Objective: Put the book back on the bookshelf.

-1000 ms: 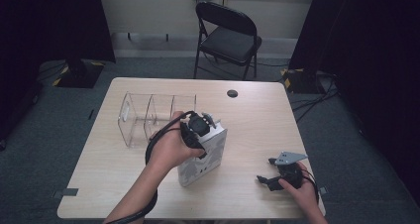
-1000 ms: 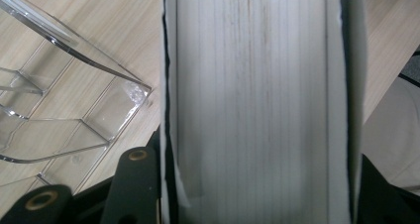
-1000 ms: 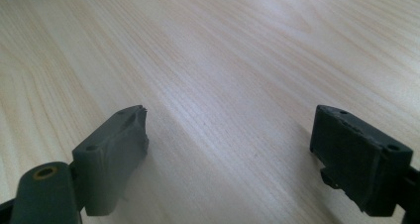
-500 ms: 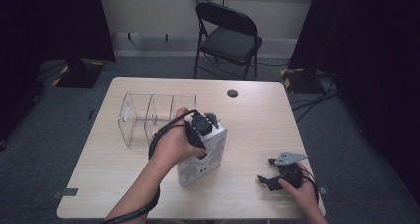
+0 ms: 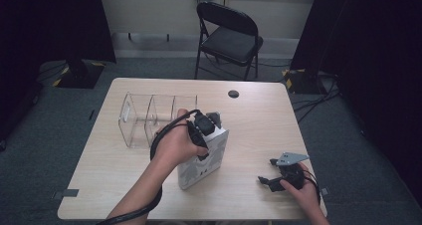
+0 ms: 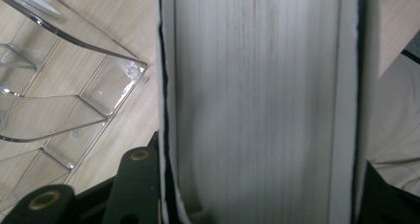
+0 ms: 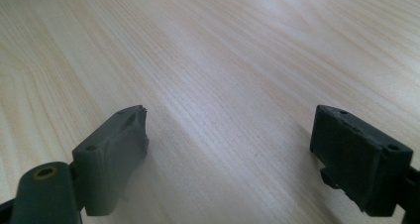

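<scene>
- while it stood upright near the middle of the tabletop [image 5: 259,115], the thick white book [image 5: 201,158] was clamped from above, its page block facing up toward the left gripper's camera.
- the book's patterned cover faced the person's side, and its lower edge rested on the wood.
- seen along the left gripper view, the book [image 6: 257,105] ran between the two black jaws, one dark jaw against each cover, so the jaws were pinching the book across its thickness.
- the left gripper [image 5: 204,125] sat on the book's top edge, with the left hand [image 5: 174,145] wrapped around it and a black cable looping down past the forearm.
- just beside the book, on its far left, lay a clear plastic organizer [image 5: 149,116] with several dividers; in the left gripper view its transparent walls [image 6: 64,100] showed close to the book's cover, though i could not tell whether they touched.
- well apart, near the front right corner of the tabletop, the right gripper [image 5: 271,177] was held low by the right hand [image 5: 301,195], a grey three-cornered plate on top.
- its jaws were spread wide with nothing but bare wood [image 7: 237,75] between them.
- a small dark round spot [image 5: 233,93] marked the far side of the tabletop.
- beyond the tabletop a black folding chair [image 5: 229,38] stood on the grey carpet.
</scene>
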